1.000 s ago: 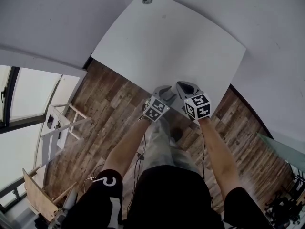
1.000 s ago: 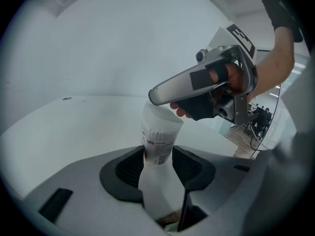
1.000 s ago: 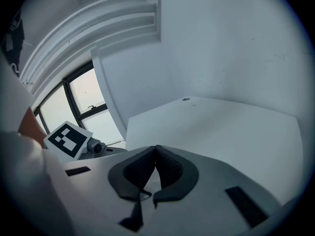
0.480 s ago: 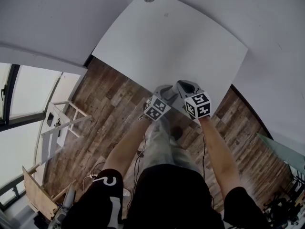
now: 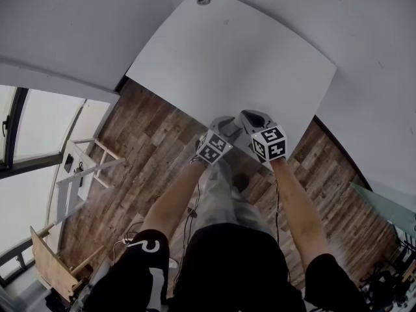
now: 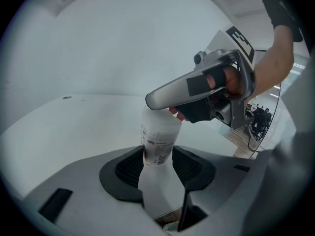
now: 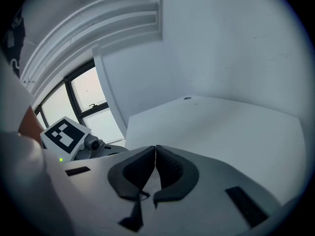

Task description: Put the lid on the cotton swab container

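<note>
In the left gripper view, a white cotton swab container (image 6: 158, 136) with a printed label stands upright between the pads of my left gripper (image 6: 157, 154), which is shut on it. My right gripper (image 6: 150, 101) lies across the container's top, with a small reddish patch under it that I cannot identify. The right gripper view shows my right gripper (image 7: 155, 154) shut, pads touching, with nothing visible between them. In the head view both grippers, left (image 5: 221, 125) and right (image 5: 252, 119), are close together over the near edge of the white table (image 5: 227, 64). No separate lid shows.
A round grommet hole (image 5: 203, 0) sits at the table's far edge. Wooden floor (image 5: 149, 148) lies below and to the left, with a pale wooden frame (image 5: 84, 168) by the windows. White walls surround the table.
</note>
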